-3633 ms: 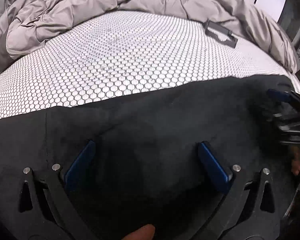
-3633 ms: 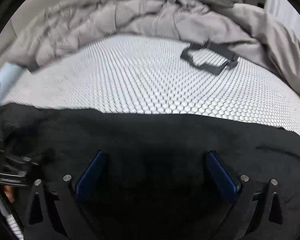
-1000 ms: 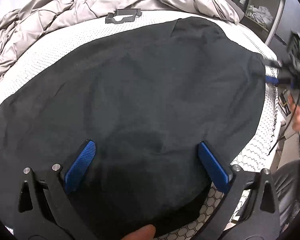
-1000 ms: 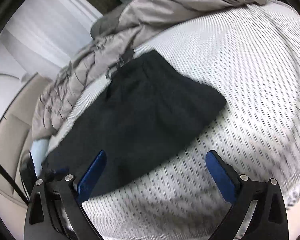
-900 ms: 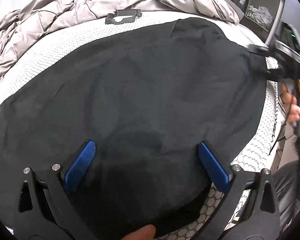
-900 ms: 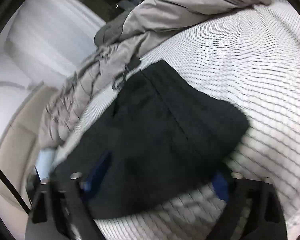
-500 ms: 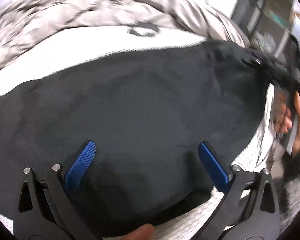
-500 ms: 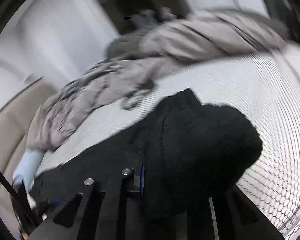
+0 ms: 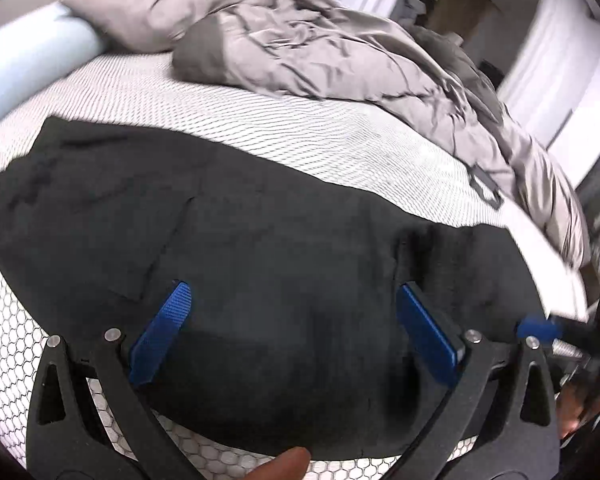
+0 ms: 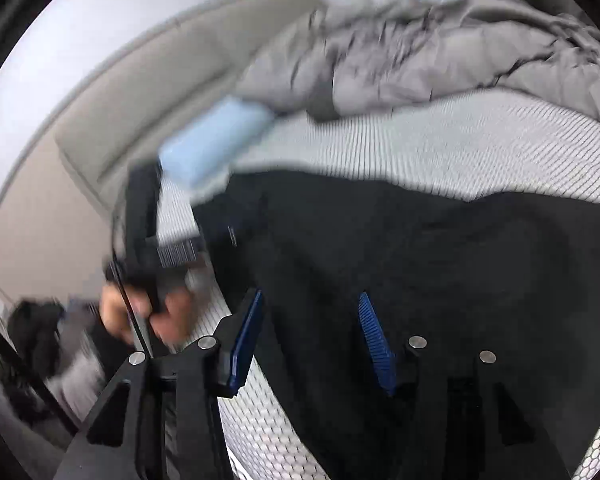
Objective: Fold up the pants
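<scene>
Black soft-fabric pants [image 9: 284, 240] spread flat on a white hexagon-patterned mattress cover [image 9: 300, 136], near its front edge, probably because that bare stretch gives a smooth surface for folding. Crumpled grey quilted duvet [image 9: 340, 52] bunched well behind, apart from the garment; pale blue cylindrical bolster [image 9: 24, 68] lying at the far left corner by the beige padded headboard [image 10: 112, 92]. Small dark plastic clip [image 9: 486, 186] resting on the cover just behind the pants.

Left gripper [image 9: 300, 332] poised low over the near middle of the cloth, blue pads spread wide, nothing between them. Right gripper [image 10: 312, 332] hanging over one end of the garment, pads set narrower, a clear gap showing, dark cloth seen below and between them; whether any fabric is pinched, cannot tell, though the gap suggests not.

Long axis running left to right across the left wrist view, parallel to the mattress edge. Thicker, doubled-looking cloth toward the right end, a seam line left of centre. Waistband end not identifiable through blur and dark fabric.
</scene>
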The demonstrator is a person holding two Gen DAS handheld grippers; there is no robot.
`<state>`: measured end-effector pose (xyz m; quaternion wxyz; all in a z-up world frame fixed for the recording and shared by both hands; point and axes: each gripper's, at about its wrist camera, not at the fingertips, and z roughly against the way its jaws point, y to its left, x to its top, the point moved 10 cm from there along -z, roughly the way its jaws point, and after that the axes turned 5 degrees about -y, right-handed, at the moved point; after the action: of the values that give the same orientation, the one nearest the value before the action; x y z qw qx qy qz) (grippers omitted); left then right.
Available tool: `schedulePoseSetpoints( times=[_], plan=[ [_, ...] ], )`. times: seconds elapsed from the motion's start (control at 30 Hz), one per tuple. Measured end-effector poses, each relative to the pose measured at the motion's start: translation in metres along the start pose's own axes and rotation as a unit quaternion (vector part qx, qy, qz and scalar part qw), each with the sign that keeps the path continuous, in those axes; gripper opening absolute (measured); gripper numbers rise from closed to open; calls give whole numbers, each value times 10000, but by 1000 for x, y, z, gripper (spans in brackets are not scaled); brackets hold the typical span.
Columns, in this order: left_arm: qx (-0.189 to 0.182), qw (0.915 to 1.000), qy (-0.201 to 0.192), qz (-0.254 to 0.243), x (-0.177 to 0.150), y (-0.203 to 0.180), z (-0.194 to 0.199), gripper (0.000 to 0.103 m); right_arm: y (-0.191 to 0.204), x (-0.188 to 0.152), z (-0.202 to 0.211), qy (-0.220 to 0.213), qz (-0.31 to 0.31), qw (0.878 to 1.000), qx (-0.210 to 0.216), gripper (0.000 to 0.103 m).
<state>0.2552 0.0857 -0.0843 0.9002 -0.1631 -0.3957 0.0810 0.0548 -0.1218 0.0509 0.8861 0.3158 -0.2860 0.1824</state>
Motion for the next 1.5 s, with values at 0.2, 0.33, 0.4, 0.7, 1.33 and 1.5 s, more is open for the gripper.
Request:
schedulePoseSetpoints(
  times=[0.2, 0.33, 0.4, 0.7, 1.33, 1.5],
  plan=[
    [-882, 9947, 204, -490, -8, -54, 1, 102, -32, -17, 67, -511, 268, 9950, -821, 74],
    [-1051, 9833, 851, -1215, -47, -102, -15, 102, -108, -69, 86, 31, -86, 9803, -1971, 74],
    [-888, 9794, 1147, -1408, -62, -105, -23, 101, -128, -89, 94, 218, -249, 9740, -2241, 74],
    [-1917, 9751, 1089, -235, -40, -95, -12, 79, -131, -83, 133, -668, -849, 9837, -1438, 74],
    [-1989, 9657, 1651, 234, -46, -100, -62, 51, -121, -73, 114, -637, -1088, 9841, -1250, 74],
    [-1952, 9717, 1320, 194, -38, -112, -63, 26, -124, -68, 110, -669, -1139, 9829, -1282, 74]
  ],
)
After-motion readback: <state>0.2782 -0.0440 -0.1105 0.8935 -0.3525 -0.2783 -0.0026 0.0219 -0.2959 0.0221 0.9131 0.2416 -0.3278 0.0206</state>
